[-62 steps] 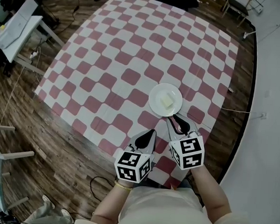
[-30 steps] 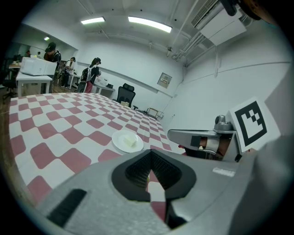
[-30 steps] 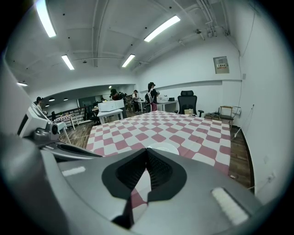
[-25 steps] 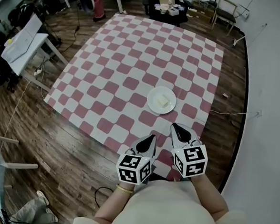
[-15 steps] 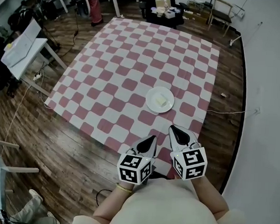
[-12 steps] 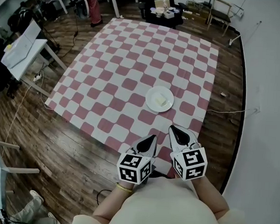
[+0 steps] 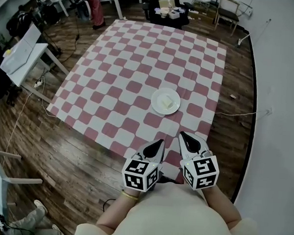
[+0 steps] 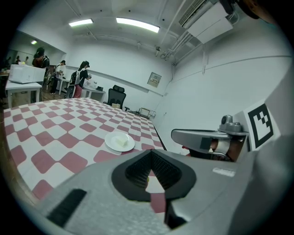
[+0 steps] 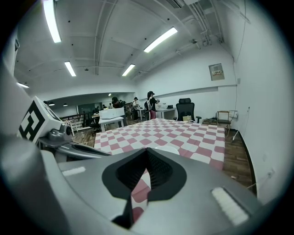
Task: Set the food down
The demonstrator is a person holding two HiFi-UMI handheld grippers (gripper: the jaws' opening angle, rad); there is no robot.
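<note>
the left gripper [image 7: 158, 142] and right gripper [image 7: 183, 135] hang side by side close to the person's body, over the checked cloth's [image 7: 125, 63] near edge, jaws pressed together on nothing. the food [image 7: 167, 103] lies on a white plate [image 7: 158, 96] right of the cloth's middle, apart from both.

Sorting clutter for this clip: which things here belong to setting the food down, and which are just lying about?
Part of the job:
plate carrying the pale food block, on the checked cloth; left tool and right tool, both shut and empty.

Lying about:
white table, chair, floor cable.
</note>
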